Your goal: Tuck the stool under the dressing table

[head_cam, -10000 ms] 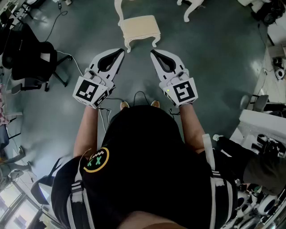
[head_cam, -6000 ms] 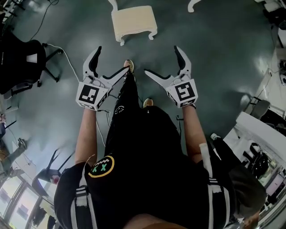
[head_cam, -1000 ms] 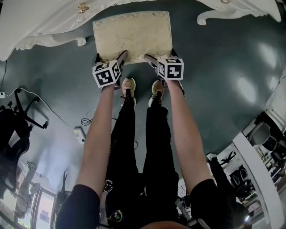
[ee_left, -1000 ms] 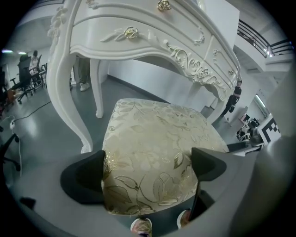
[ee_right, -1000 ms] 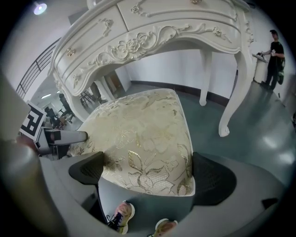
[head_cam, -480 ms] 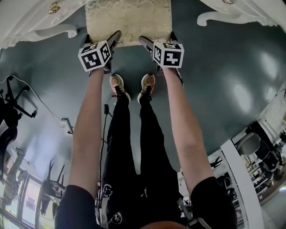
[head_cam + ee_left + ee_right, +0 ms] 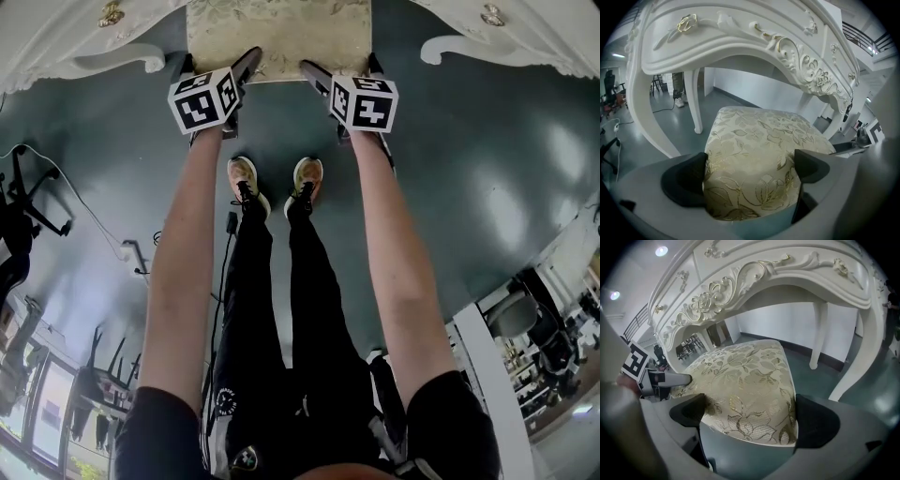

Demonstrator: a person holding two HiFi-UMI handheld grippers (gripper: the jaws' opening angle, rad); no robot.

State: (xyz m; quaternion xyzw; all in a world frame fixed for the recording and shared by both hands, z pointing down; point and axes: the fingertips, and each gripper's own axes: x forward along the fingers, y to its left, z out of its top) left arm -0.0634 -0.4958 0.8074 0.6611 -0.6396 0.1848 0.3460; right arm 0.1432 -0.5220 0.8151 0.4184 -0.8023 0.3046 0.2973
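The stool (image 7: 277, 37) has a cream cushion with gold flowers, and its far part lies under the white carved dressing table (image 7: 56, 42). My left gripper (image 7: 214, 64) is shut on the stool's near left corner (image 7: 759, 150), with the cushion filling the gap between the jaws of the left gripper (image 7: 750, 168). My right gripper (image 7: 341, 67) is shut on the near right corner (image 7: 745, 376), both dark pads of the right gripper (image 7: 750, 416) pressed against the cushion edge. The table's ornate apron (image 7: 740, 42) arches above the seat.
White curved table legs (image 7: 696, 101) (image 7: 816, 333) stand on either side of the stool. The person's feet (image 7: 246, 183) are just behind the grippers on the dark green floor. A cable (image 7: 141, 258) and a black office chair (image 7: 19, 216) lie to the left.
Both grippers and the stool have moved forward toward the dressing table. More of the seat now sits beneath the table's edge. Ten seconds ago the grippers were shut on nothing, away from the stool.
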